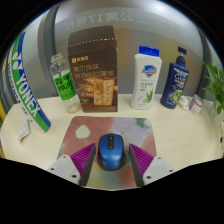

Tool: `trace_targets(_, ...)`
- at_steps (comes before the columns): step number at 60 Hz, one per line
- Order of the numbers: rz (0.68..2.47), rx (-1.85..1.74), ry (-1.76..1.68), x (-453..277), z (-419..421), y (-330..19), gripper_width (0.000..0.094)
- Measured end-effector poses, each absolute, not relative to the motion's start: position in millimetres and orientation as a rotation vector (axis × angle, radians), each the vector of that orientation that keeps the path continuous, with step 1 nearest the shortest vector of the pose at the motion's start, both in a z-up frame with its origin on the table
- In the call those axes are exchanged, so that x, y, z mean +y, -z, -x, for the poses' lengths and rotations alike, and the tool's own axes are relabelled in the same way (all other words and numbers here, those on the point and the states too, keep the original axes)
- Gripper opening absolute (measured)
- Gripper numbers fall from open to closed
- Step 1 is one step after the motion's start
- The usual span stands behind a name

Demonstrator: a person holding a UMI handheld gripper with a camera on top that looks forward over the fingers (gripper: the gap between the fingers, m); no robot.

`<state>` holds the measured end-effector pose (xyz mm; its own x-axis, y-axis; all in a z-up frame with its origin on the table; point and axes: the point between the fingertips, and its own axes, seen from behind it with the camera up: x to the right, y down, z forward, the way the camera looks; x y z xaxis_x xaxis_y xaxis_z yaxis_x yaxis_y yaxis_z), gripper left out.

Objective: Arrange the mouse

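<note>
My claw (110,168) is spread wide, and the blue mouse (110,152) sits between its two fingers, resting on the grey mouse mat (92,128) under its own weight. I see a gap between the mouse and the magenta pads (82,158) on either side, so I have hold of nothing yet. By my reckoning the task is at an early or middle point: the mouse lies roughly centred on the mat's near part, nose pointing away from me, but whether that is its wanted place I cannot tell. What is left, I judge, is to pinch it and set it, or to back off if it already lies right.

Beyond the mat, along the far side of the counter (30,135), stands a row of things. Far to the left of my claw leans a green and white packet (25,85) with large letters I cannot read for certain. Next a small clear bottle (64,84) with a green label, then a brown carton (94,72) bearing white writing too small to make out. Ahead to the right are a white pump bottle (146,78) with a blue badge and a dark blue bottle (176,78), brands unreadable, with green leaves (212,88) furthest right
</note>
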<state>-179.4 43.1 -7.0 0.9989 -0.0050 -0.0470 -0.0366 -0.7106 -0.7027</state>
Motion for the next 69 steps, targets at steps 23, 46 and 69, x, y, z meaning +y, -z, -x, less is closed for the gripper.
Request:
trace_targets(23, 2.261, 0.011, 0.079, -41.7, 179.4, -89.6, 0.0856)
trace_targets(46, 2.207, 0.035, 0.145, -186.6, 208.9, -148.3, 0.0855)
trace_targets(69, 2.200, 0.027, 0.149, -230.3, 220.4, -162.0, 0.0850)
